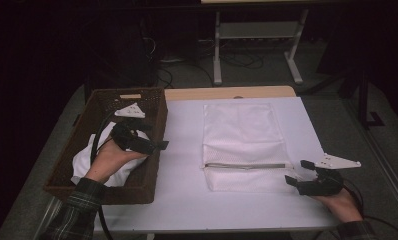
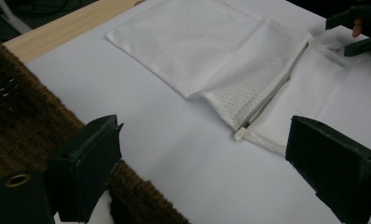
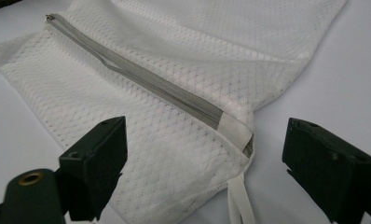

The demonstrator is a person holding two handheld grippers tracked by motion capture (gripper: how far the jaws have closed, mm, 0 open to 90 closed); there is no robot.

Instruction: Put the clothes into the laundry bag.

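Both grippers stand with jaws apart, the right gripper (image 1: 300, 172) at the zipper end of the flat white mesh laundry bag (image 1: 243, 145) mid-table, the left gripper (image 1: 154, 145) over the brown wicker basket's (image 1: 154, 107) rim.

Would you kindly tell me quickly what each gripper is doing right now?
Left gripper: open, holding nothing, over the basket rim.
Right gripper: open, holding nothing, at the mesh bag's zipper end.

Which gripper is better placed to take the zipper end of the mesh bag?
Probably the right gripper: its open jaws flank the zipper end of the mesh bag. The left gripper, also open, is over the basket.
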